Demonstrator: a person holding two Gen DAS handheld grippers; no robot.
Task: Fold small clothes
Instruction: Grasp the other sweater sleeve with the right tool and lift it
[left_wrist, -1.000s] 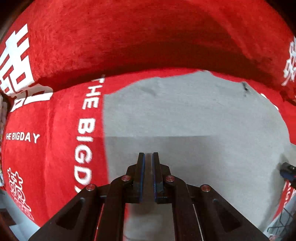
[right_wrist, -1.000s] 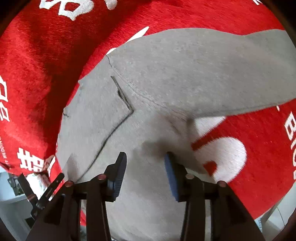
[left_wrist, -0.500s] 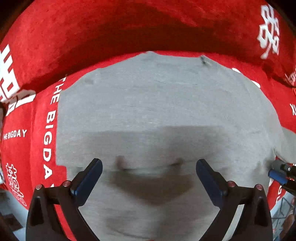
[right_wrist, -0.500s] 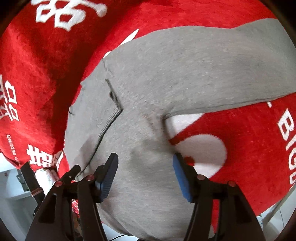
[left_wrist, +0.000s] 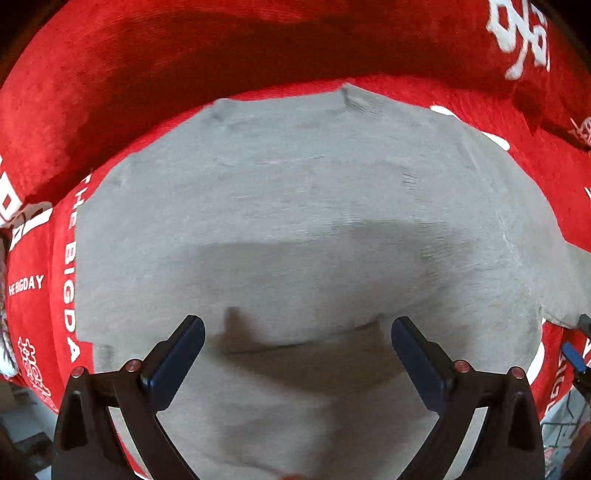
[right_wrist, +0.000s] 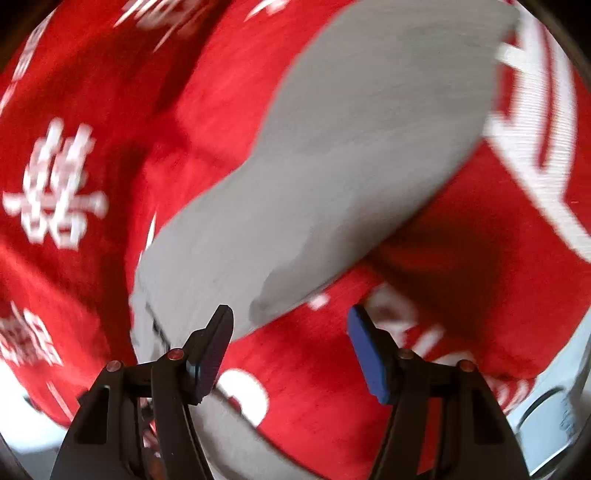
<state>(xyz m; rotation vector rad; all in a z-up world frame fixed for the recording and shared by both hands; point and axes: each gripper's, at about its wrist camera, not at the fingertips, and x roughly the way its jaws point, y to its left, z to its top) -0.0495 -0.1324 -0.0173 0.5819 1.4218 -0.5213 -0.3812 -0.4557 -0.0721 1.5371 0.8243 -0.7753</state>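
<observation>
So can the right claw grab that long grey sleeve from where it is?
Probably yes. The right claw is open, and the grey sleeve lies flat on the red cloth just ahead with nothing covering it.

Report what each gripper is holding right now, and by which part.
Nothing is held. The left gripper stands wide open above the grey garment; the right gripper is open too, nothing between its fingers.

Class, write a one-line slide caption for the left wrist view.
Open left hand-held gripper pointing down over a grey garment spread on a red printed cloth.
</observation>
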